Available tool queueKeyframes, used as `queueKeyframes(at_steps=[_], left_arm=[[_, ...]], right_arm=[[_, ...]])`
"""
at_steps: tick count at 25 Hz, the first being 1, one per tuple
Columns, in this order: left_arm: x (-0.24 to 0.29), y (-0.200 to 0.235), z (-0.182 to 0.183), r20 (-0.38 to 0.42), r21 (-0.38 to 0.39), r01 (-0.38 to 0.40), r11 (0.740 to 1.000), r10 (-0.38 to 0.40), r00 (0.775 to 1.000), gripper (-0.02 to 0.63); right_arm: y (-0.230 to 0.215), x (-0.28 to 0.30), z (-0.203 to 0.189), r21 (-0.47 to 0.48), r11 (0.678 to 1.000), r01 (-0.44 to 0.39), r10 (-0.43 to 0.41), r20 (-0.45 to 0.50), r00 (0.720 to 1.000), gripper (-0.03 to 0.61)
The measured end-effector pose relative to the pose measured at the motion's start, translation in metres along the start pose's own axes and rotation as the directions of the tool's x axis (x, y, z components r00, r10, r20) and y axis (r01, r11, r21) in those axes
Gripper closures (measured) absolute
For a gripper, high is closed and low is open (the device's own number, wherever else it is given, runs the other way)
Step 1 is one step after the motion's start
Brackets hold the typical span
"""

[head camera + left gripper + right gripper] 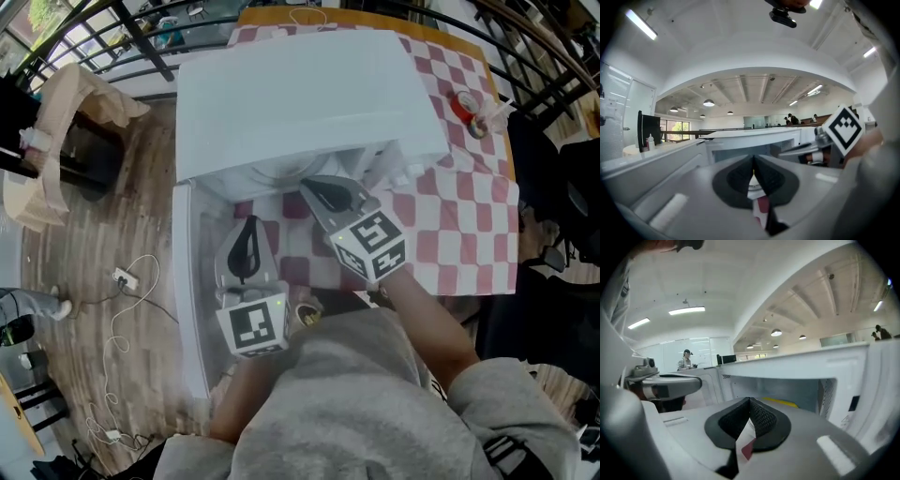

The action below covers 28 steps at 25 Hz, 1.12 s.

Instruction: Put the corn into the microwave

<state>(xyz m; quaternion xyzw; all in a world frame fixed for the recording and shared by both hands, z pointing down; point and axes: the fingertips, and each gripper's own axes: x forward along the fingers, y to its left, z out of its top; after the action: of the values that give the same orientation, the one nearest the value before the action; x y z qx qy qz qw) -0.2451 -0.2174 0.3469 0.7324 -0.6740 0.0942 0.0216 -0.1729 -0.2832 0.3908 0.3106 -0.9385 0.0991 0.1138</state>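
My left gripper [753, 158] and right gripper [750, 400] are both closed on nothing, just outside the microwave [291, 94]. The corn [781, 402] lies inside it. Its door [190, 309] stands open beside the left gripper. I judge a hasty swing could clip it.

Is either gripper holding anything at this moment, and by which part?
Nothing is held: the left gripper and the right gripper are both shut, empty.
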Motion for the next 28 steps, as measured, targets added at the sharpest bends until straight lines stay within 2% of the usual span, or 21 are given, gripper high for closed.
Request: queueKeyframes(at_steps=[3, 6, 12, 17, 23, 28], left_arm=[[-0.019, -0.006, 0.007, 0.028, -0.009, 0.010, 1.000, -0.010, 1.000, 0.604], [-0.038, -0.017, 0.013, 0.060, -0.027, 0.029, 0.999, -0.028, 0.998, 0.604], [-0.075, -0.042, 0.024, 0.092, -0.025, 0.073, 0.997, -0.070, 0.993, 0.604], [-0.102, -0.056, 0.025, 0.093, -0.026, 0.083, 0.996, -0.081, 0.992, 0.604], [-0.124, -0.070, 0.028, 0.100, -0.009, 0.067, 0.998, -0.066, 0.993, 0.604], [-0.137, -0.081, 0.040, 0.106, 0.027, 0.016, 1.000, -0.019, 0.994, 0.604]], right_arm=[[0.014, -0.037, 0.020, -0.063, 0.997, 0.039, -0.036, 0.050, 0.998, 0.578], [0.021, -0.073, 0.026, -0.075, 0.994, 0.078, -0.073, 0.063, 0.995, 0.580], [0.036, -0.147, 0.015, -0.064, 0.990, 0.128, -0.125, 0.044, 0.991, 0.578], [0.044, -0.184, -0.013, -0.044, 0.985, 0.165, -0.166, -0.012, 0.986, 0.578], [0.044, -0.212, -0.014, 0.001, 0.987, 0.162, -0.162, 0.012, 0.987, 0.578], [0.036, -0.245, -0.013, 0.009, 0.989, 0.148, -0.148, 0.011, 0.989, 0.578]])
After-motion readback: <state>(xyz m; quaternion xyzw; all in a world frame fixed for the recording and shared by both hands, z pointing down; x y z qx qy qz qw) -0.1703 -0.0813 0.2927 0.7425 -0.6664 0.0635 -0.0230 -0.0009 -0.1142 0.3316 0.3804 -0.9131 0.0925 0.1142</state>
